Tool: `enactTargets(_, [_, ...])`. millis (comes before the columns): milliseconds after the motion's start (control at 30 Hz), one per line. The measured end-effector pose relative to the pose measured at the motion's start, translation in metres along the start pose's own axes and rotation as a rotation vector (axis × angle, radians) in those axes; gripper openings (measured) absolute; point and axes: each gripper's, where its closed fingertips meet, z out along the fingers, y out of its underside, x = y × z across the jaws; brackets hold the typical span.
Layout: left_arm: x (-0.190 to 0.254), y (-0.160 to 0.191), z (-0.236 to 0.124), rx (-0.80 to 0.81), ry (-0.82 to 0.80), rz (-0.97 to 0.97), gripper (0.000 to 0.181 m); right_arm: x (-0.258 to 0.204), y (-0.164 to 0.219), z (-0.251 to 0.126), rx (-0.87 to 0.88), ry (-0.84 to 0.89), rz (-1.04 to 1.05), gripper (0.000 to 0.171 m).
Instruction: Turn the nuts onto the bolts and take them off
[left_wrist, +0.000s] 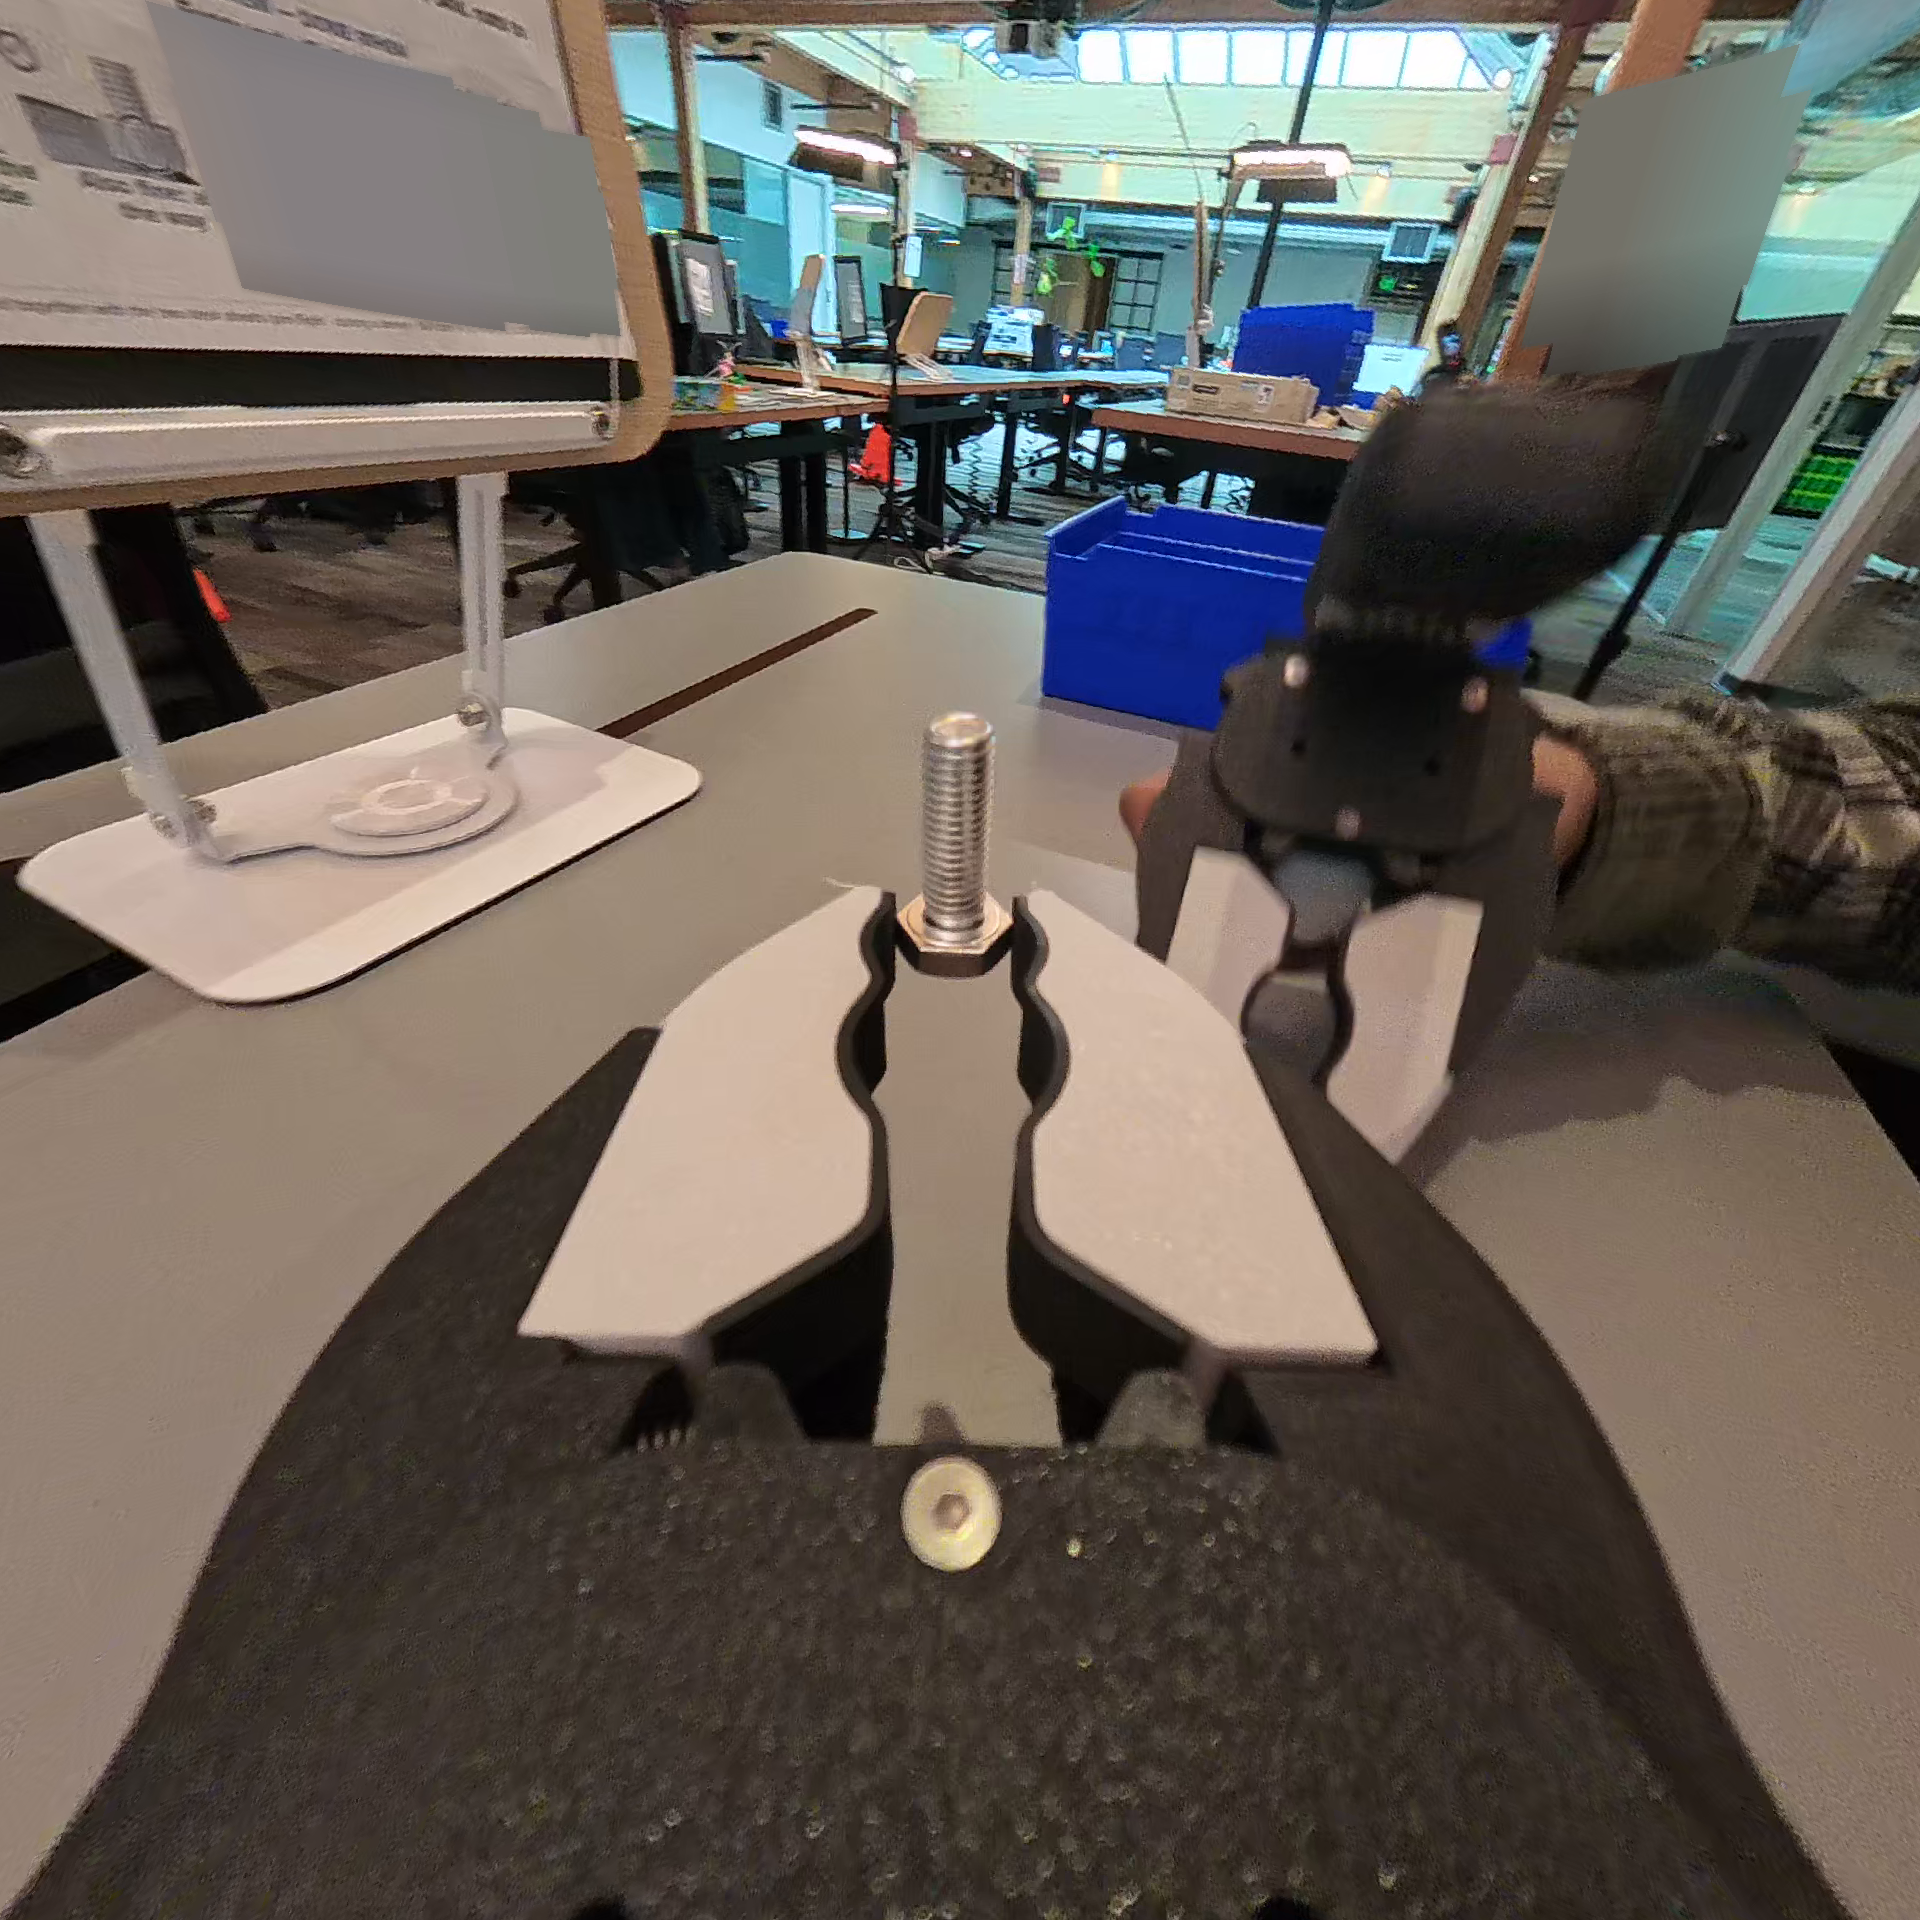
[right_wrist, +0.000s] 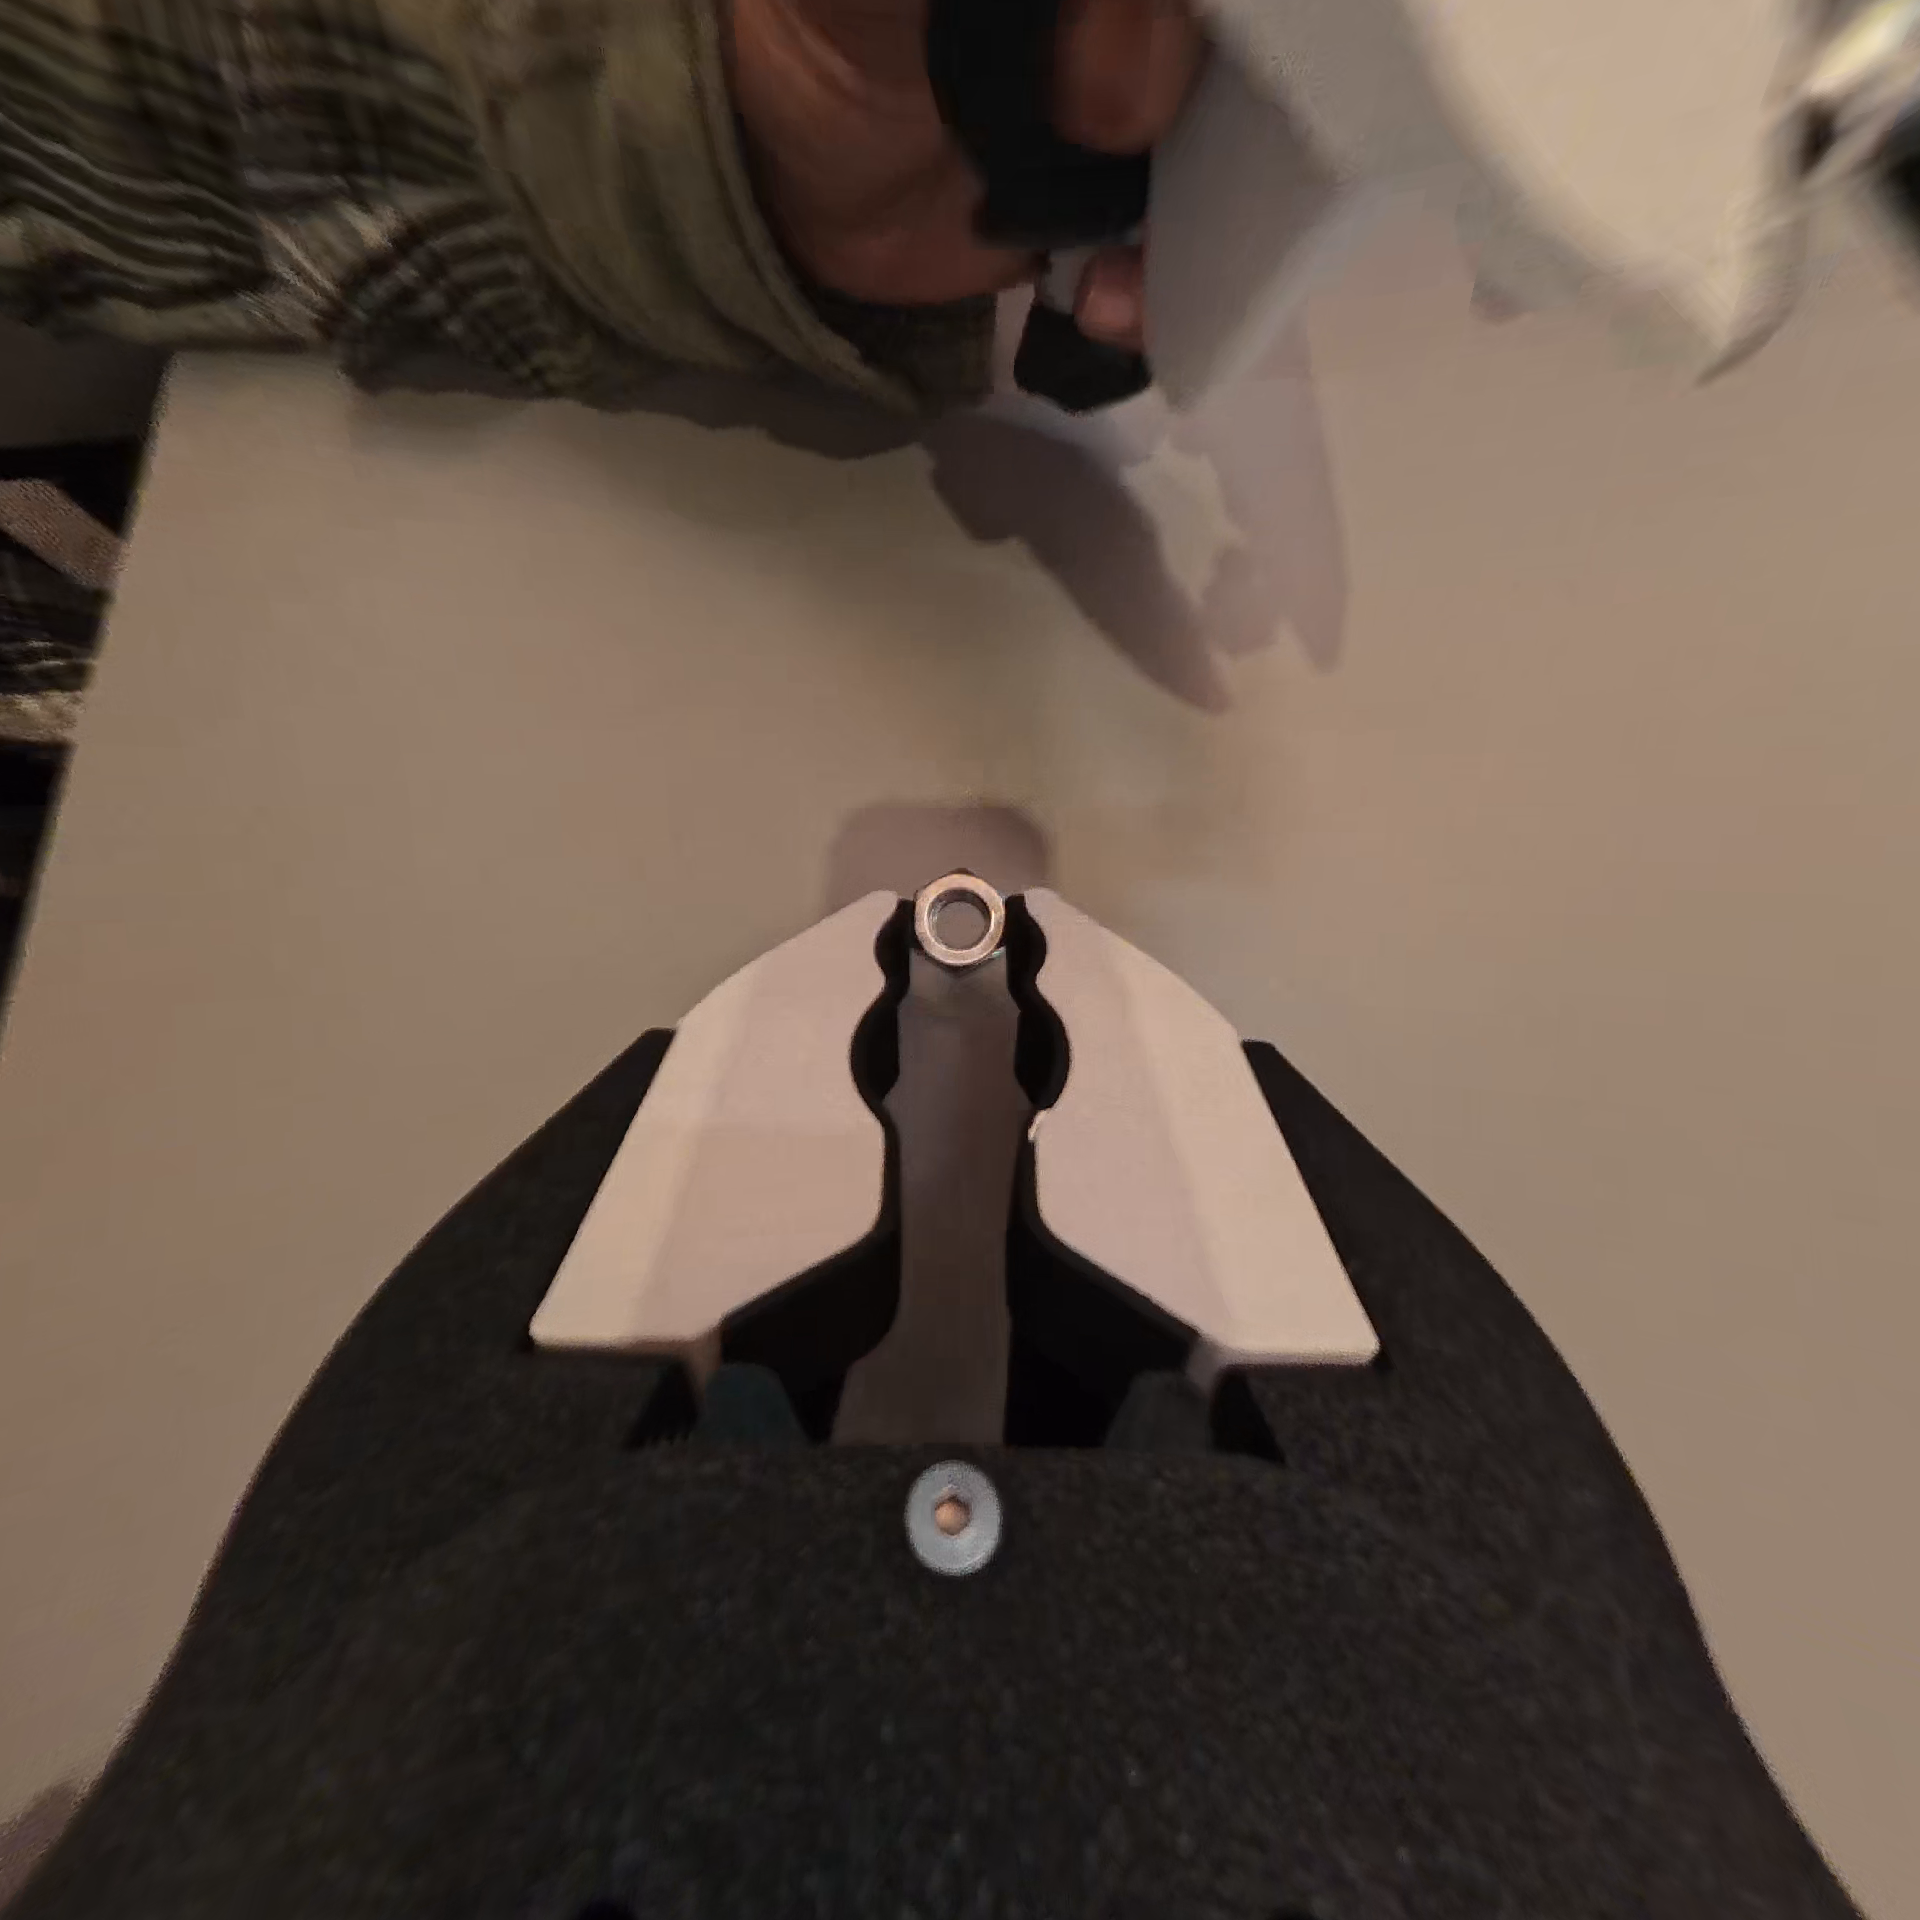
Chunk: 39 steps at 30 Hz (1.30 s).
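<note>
Left gripper (left_wrist: 956, 940) is clamped on the hex head of the bolt (left_wrist: 957, 831), holding it upright with the threaded shank pointing up over the grey table (left_wrist: 312, 1143). Right gripper (right_wrist: 961, 930) pinches a small nut (right_wrist: 960, 928) at its fingertips, hole facing the camera. In the left view it hangs just right of the bolt, pointing down, well apart from it.

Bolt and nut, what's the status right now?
Left gripper shut on the bolt by its hex head, threads up, bare. Right gripper shut on the nut, off to the side above the table. Nothing between them.
</note>
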Motion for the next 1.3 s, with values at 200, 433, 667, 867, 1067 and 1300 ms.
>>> enactTargets(200, [0.038, 0.007, 0.021, -0.031, 0.12, 0.058, 0.021, -0.003, -0.053, -0.115, 0.105, 0.079, -0.077, 0.017])
enactTargets(433, [0.078, 0.013, 0.041, -0.084, 0.18, 0.156, 0.021, 0.0, -0.062, -0.123, -0.066, 0.054, -0.178, 0.017])
enactTargets(667, [0.081, 0.02, 0.044, -0.124, 0.17, 0.184, 0.021, -0.001, -0.061, -0.108, -0.114, 0.013, -0.201, 0.017])
enactTargets(867, [0.083, 0.018, 0.044, -0.118, 0.172, 0.19, 0.021, -0.001, -0.059, -0.1, -0.127, -0.013, -0.188, 0.017])
enactTargets(1067, [0.083, 0.013, 0.043, -0.09, 0.175, 0.172, 0.021, 0.0, -0.064, -0.103, -0.067, -0.024, -0.157, 0.017])
enactTargets(1300, [0.083, 0.012, 0.043, -0.082, 0.174, 0.169, 0.021, 0.0, -0.064, -0.103, -0.035, -0.038, -0.129, 0.017])
